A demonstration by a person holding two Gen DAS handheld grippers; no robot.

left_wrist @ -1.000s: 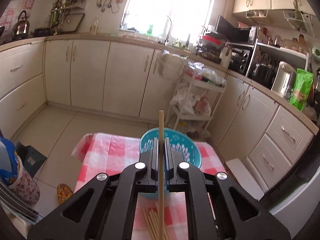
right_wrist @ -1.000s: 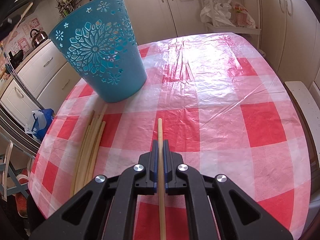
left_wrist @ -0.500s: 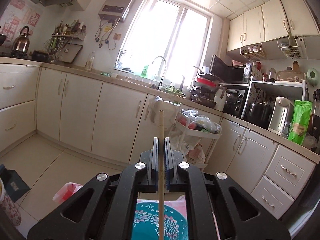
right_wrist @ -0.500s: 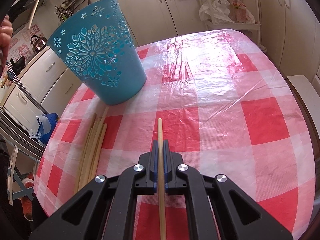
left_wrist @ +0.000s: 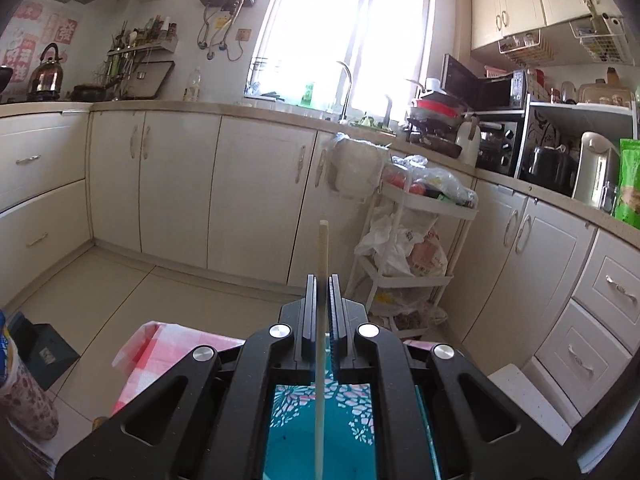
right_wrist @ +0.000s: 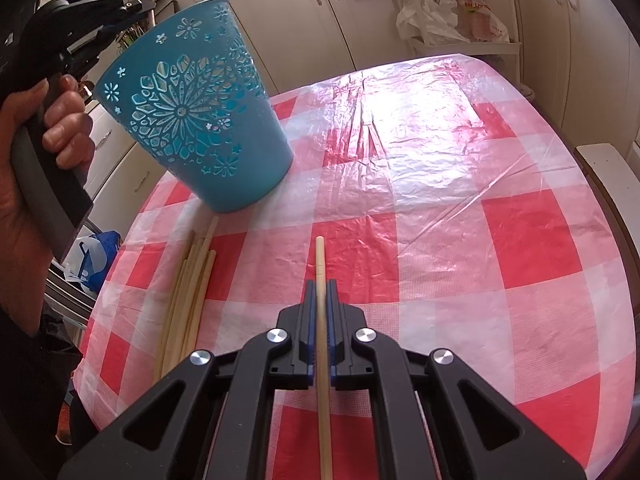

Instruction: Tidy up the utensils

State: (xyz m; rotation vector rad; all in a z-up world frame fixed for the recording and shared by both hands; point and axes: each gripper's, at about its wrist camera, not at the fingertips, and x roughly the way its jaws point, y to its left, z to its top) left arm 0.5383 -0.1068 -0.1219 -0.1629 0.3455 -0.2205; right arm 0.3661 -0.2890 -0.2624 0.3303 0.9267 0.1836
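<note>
Two chopsticks held: left gripper (left_wrist: pixel 322 292) clamps one chopstick (left_wrist: pixel 322 264), right gripper (right_wrist: pixel 319 300) another (right_wrist: pixel 320 264), each lengthwise between the jaws, tip pointing forward; teal basket (left_wrist: pixel 320 420) beneath the left one.

no legible text (wall posters (left_wrist: pixel 24 46) blurred)

Teal bucket (right_wrist: pixel 192 120) and loose chopsticks (right_wrist: pixel 188 300) left; open tablecloth (right_wrist: pixel 460 200) right.

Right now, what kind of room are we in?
A home kitchen, it looks like. There's a sink tap under the window, a kettle on the counter and cream cupboards along the walls.
</note>
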